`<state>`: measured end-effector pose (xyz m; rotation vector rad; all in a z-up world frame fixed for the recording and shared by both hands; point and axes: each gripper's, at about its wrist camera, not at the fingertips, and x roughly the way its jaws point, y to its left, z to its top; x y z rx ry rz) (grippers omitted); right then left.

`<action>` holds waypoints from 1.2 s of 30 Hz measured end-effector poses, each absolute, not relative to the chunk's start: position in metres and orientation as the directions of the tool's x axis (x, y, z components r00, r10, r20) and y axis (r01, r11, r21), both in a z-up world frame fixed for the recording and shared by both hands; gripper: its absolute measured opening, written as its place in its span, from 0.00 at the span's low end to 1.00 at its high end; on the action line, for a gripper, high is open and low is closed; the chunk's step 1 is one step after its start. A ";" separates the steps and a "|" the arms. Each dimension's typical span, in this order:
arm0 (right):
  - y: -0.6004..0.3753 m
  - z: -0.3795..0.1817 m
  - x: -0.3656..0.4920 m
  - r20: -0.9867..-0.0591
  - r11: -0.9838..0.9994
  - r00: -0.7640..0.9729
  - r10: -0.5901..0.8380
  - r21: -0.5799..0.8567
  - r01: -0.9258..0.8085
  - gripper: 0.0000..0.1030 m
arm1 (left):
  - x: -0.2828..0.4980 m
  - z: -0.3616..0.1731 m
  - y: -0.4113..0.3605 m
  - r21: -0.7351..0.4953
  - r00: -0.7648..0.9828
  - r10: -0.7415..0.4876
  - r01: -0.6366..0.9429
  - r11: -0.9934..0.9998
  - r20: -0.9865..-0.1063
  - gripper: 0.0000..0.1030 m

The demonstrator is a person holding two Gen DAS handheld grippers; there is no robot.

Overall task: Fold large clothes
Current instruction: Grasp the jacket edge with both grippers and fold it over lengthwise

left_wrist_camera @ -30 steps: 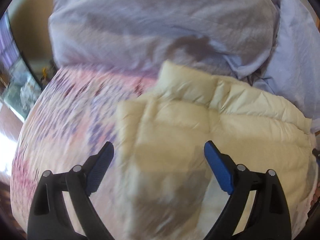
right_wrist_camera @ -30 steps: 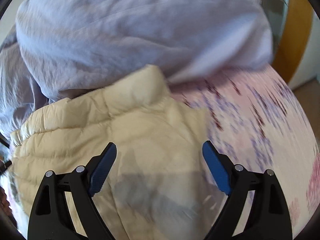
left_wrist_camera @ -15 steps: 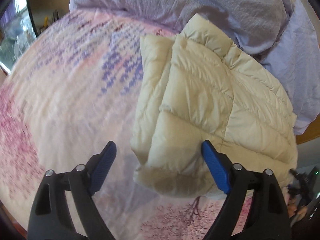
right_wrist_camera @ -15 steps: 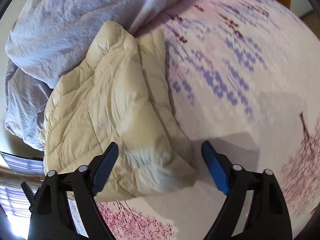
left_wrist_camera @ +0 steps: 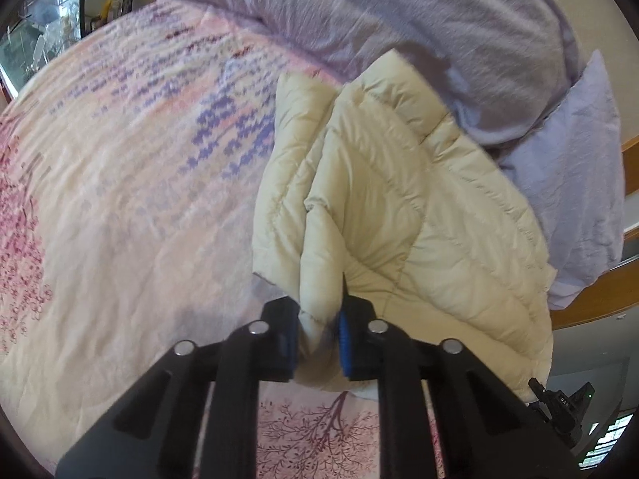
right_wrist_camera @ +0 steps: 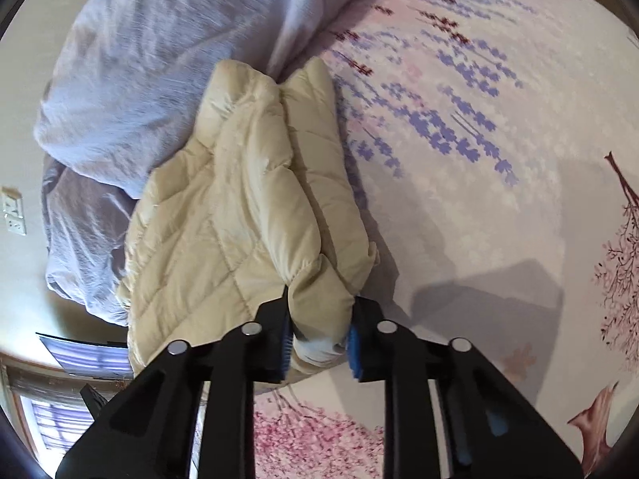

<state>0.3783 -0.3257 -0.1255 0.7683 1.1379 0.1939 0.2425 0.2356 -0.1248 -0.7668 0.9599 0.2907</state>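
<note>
On floral bedspread (left_wrist_camera: 120, 199), cream puffer jacket (left_wrist_camera: 419, 207) lies folded; lilac duvet (left_wrist_camera: 439, 20) at 12 o'clock. Left gripper (left_wrist_camera: 318, 343) and right gripper (right_wrist_camera: 319, 339) fingers each pinch its near edge.

Lavender duvet (left_wrist_camera: 419, 12) bunched on floral bedsheet (left_wrist_camera: 120, 199).

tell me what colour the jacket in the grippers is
Cream, a quilted puffer jacket; it shows best in the left wrist view.
</note>
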 end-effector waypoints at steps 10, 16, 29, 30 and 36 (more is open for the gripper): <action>-0.307 -0.103 0.353 -0.736 0.765 0.430 0.523 0.628 0.145 0.17 | 0.207 -0.099 0.255 -0.464 0.599 -0.078 -0.525 0.714 -0.797 0.12; -0.292 -0.095 0.327 -0.747 0.790 0.406 0.527 0.606 0.090 0.17 | 0.169 -0.095 0.265 -0.439 0.583 -0.073 -0.517 0.735 -0.809 0.12; -0.281 -0.101 0.261 -0.786 0.822 0.342 0.515 0.566 0.062 0.17 | 0.110 -0.102 0.273 -0.381 0.538 -0.066 -0.498 0.779 -0.840 0.13; -0.281 -0.102 0.258 -0.790 0.825 0.338 0.512 0.562 0.064 0.17 | 0.109 -0.103 0.273 -0.377 0.534 -0.067 -0.498 0.781 -0.843 0.13; -0.280 -0.095 0.260 -0.834 0.871 0.341 0.433 0.485 0.080 0.32 | 0.109 -0.116 0.275 -0.357 0.499 -0.062 -0.522 0.774 -0.864 0.24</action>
